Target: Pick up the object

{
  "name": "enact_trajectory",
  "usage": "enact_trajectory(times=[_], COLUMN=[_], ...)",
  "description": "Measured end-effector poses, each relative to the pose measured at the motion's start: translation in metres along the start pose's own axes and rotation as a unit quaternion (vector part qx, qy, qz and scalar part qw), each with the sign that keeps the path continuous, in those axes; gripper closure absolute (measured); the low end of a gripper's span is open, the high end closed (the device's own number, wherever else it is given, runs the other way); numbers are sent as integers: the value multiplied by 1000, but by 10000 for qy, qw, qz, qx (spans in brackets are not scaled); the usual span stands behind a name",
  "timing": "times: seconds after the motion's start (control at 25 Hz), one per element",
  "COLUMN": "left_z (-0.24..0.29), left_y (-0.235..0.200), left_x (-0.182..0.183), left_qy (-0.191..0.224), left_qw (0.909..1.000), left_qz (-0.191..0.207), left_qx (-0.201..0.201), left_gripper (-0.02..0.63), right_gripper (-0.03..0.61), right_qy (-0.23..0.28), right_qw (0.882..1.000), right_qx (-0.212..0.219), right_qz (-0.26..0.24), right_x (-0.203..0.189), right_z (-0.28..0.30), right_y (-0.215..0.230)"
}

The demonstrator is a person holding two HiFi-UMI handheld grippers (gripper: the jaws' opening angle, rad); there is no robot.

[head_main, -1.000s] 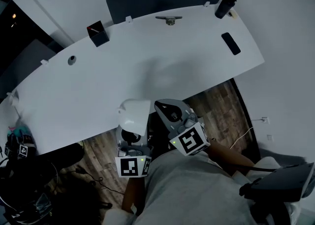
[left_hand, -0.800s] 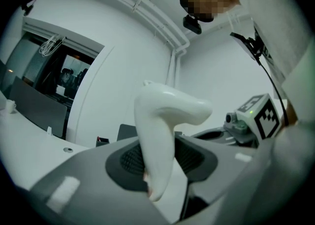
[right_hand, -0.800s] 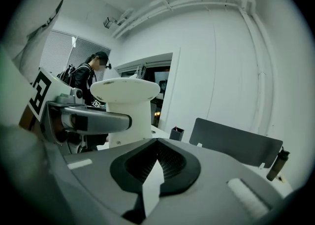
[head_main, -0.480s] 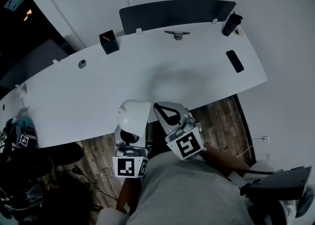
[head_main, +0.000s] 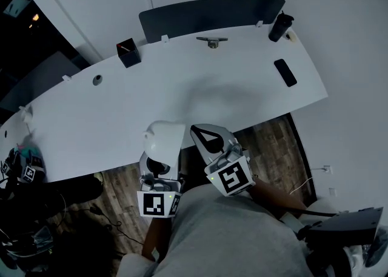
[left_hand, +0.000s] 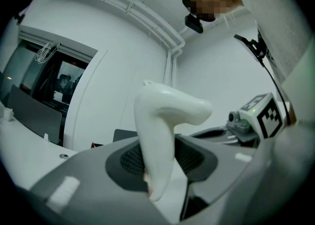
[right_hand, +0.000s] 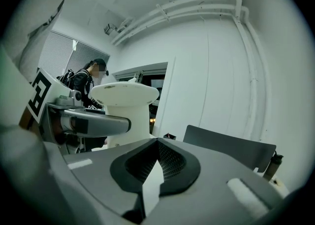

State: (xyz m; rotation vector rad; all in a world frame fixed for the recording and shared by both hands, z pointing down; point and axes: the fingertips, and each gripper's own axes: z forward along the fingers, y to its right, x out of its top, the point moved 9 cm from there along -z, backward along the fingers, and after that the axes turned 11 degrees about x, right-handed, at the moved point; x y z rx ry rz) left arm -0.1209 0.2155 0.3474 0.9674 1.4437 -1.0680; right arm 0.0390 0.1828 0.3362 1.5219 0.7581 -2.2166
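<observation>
The left hand-held gripper [head_main: 161, 162] is pinching the white object [head_main: 165, 138]. In the left gripper view its two jaws press on either side of the object's stem, and the wide, rounded cap stands out beyond the jaw tips against the pale wall. The object is held in the air, at the near edge of the white surface [head_main: 182, 97] and above the wooden floor [head_main: 124, 185].

Just to the right of it, the right hand-held gripper [head_main: 203, 135] has its jaws pressed together with nothing between them. Its tip points toward the surface, near the object but apart from it. In the right gripper view the object's cap and stem show up and to the left of the closed jaws.

Well beyond both grippers, along the far edge of the surface:
- A round hole [head_main: 97, 79] is off to the left.
- A black box [head_main: 128, 53] comes next.
- A small metal fitting [head_main: 212, 40] sits in front of a dark screen [head_main: 209, 14].
- A phone [head_main: 285, 71] lies flat to the right.
- A black bottle [head_main: 280, 26] stands at the far right corner.
</observation>
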Motion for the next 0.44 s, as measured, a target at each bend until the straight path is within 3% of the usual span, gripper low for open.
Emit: enact_trajectory(times=[0.44], left_z=[-2], left_y=[19], left_x=[1], left_qy=[27], left_qw=[9999], left_qz=[51], left_qx=[-97], left_gripper=[457], right_gripper=[578], right_qy=[14], right_qw=[9999], right_qx=[-99], right_qz=[11], right_x=[-4], right_z=[-15], right_y=[5])
